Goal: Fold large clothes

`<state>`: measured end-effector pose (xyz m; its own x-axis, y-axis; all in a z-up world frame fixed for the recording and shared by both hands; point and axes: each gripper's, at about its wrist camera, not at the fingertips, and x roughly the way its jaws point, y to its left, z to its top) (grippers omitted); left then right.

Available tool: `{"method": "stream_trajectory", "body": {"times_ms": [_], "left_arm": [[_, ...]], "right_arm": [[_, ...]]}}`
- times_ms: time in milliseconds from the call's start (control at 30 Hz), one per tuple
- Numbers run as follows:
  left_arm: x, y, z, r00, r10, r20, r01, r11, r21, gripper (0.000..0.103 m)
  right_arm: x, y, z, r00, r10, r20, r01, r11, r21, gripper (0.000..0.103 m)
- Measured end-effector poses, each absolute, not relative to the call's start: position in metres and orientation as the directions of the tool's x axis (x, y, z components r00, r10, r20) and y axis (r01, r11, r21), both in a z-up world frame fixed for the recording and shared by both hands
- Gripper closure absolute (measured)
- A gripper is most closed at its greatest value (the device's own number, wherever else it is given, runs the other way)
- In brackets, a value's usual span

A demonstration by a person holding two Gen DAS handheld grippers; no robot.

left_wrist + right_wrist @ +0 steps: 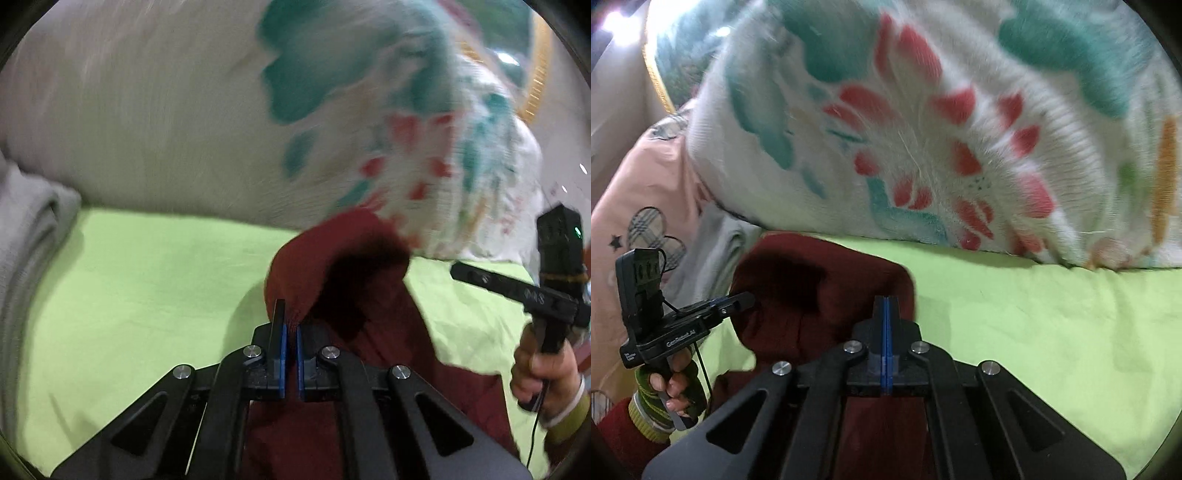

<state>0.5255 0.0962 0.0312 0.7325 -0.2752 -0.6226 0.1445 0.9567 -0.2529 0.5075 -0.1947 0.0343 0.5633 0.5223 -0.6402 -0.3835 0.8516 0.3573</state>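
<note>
Presently, the left hand-held gripper (291, 325) pinches a raised fold of the dark red garment (373, 295) between its blue pads, the cloth hanging from it over the lime-green bed sheet (147, 280). The right hand-held gripper (886, 306) has its fingers pressed together, with the same garment's edge lifted at them; whether cloth lies between cannot be told. A floral blanket (942, 129) lies heaped behind.

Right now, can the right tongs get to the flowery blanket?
Probably yes. The right tongs are shut on the red garment, but only bare green sheet lies between them and the blanket, so nothing blocks the way.
</note>
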Motion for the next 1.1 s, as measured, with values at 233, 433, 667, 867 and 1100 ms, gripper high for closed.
{"method": "stream_trajectory", "body": {"times_ms": [233,433,667,867,1100], "left_arm": [[0.468,0.071,0.044,0.733,-0.284,-0.618,0.223,0.959,-0.175,0.101],[0.461,0.067,0.033,0.715,-0.298,-0.633,0.227,0.955,-0.194,0.101],[0.453,0.063,0.028,0.714,-0.322,-0.621,0.251,0.947,-0.202,0.101],[0.446,0.065,0.034,0.719,-0.322,-0.616,0.257,0.947,-0.195,0.101],[0.386,0.066,0.050,0.725,-0.350,-0.593,0.318,0.934,-0.162,0.101]], "right_arm": [[0.496,-0.201,0.036,0.506,0.563,-0.654,-0.351,0.827,0.440,0.085],[0.520,-0.203,0.006,0.419,0.674,-0.608,-0.217,0.725,0.654,0.035],[0.549,-0.165,-0.033,0.320,0.667,-0.673,-0.113,0.732,0.672,0.055],[0.530,-0.179,-0.029,0.400,0.687,-0.607,-0.107,0.693,0.713,0.099],[0.419,-0.231,0.034,0.457,0.742,-0.489,-0.231,0.631,0.741,0.099]]}}
